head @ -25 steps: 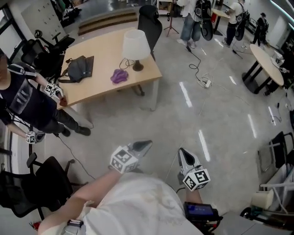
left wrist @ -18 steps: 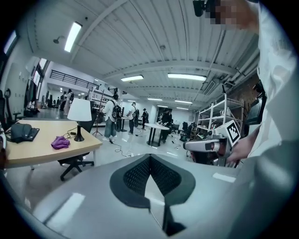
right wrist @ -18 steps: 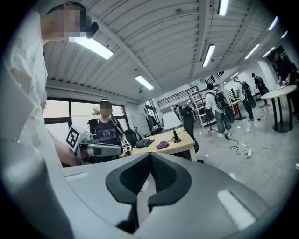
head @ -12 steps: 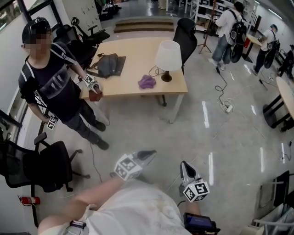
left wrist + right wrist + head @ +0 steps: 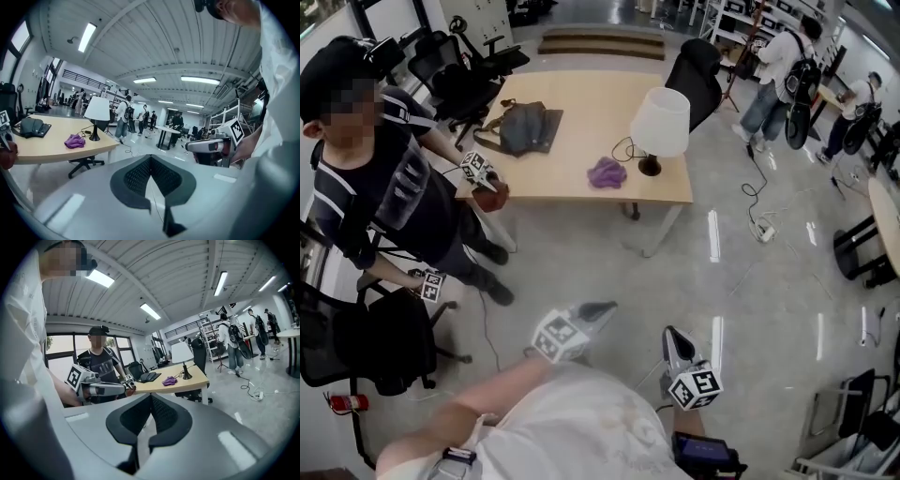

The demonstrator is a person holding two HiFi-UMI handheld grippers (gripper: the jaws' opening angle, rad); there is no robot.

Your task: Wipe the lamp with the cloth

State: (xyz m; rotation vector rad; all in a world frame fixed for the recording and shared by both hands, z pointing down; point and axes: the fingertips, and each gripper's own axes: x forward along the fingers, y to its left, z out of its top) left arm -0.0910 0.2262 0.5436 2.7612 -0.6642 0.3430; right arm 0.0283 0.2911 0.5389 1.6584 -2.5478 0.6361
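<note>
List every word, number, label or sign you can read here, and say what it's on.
No words or numbers can be read.
The cube on the left gripper and the cube on the right gripper: square black-and-white markers, no letters.
The blue-screened device at the head view's bottom edge: too small to read.

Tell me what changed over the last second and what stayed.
The table with lamp, cloth and bag now shows further right and larger in the head view; the standing person at left has come further into view. Nothing was taken or released. The left gripper and right gripper stay shut and empty; the cloth still lies beside the lamp.
</note>
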